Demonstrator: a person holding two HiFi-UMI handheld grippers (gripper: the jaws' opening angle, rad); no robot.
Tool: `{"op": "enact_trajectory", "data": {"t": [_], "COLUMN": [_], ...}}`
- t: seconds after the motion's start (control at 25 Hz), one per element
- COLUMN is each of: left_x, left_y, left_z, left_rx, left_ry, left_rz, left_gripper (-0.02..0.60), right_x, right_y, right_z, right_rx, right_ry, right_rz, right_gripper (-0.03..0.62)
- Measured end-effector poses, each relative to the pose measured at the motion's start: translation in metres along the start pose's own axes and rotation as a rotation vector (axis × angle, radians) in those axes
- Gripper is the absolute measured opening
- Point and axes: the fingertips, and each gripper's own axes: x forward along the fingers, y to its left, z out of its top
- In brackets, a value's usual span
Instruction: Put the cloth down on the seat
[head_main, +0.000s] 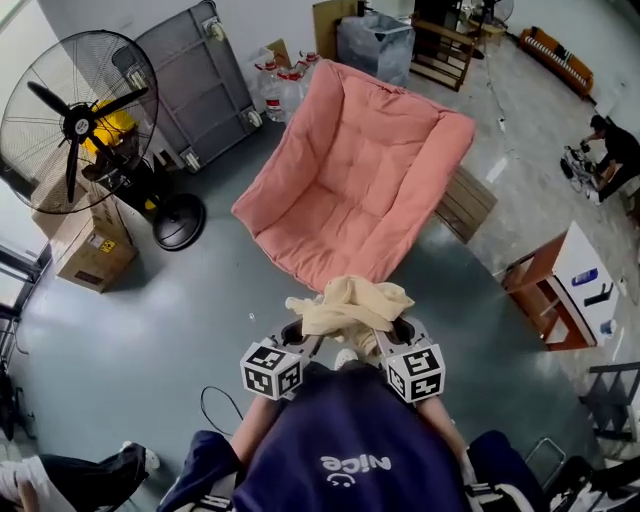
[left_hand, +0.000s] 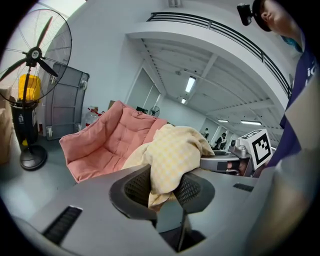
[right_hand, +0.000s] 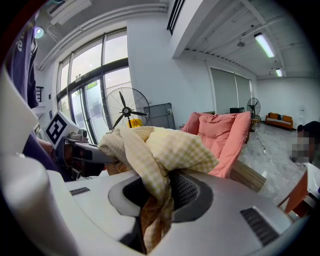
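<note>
A pale yellow checked cloth (head_main: 350, 303) hangs bunched between my two grippers, just in front of the pink cushioned seat (head_main: 350, 180). My left gripper (head_main: 296, 336) is shut on one end of the cloth (left_hand: 170, 155). My right gripper (head_main: 396, 334) is shut on the other end of the cloth (right_hand: 160, 152), which trails down between its jaws. The seat (left_hand: 107, 142) lies ahead on the grey floor, tilted back, with nothing on its cushion. It shows beyond the cloth in the right gripper view as the pink seat (right_hand: 225, 135).
A black standing fan (head_main: 85, 125) and a cardboard box (head_main: 90, 250) are to the left. A grey cart (head_main: 195, 80) leans at the back wall. A wooden pallet (head_main: 465, 205) sits by the seat's right side, and a small desk (head_main: 560, 290) stands farther right.
</note>
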Motion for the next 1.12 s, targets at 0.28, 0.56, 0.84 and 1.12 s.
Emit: {"op": "enact_trajectory", "data": {"t": [0.28,0.56,0.84,1.12], "left_x": [0.019,0.042,0.073,0.108], "left_y": [-0.002,0.016,0.051,0.105], "left_z": [0.01,0.027,0.059,0.107], "left_rx": [-0.007,-0.001,0.032,0.074], "left_ry": [-0.003,0.001,0.016,0.05], "left_rz": [0.022,0.001,-0.072,-0.144], "left_gripper": [0.109,0.109,0.109,0.109], "right_x": [0.007,0.026,0.064,0.127], "right_y": [-0.017,-0.035,-0.051,-0.066], "right_z": [0.002,0.015,0.037,0.064], "right_rx": [0.021,0.031,0.079,0.124], "right_ry": [-0.008,-0.015,-0.009,0.019], "right_rz": [0.027,-0.001,-0.064,-0.106], "right_gripper": [0.107,0.107,0.107,0.107]}}
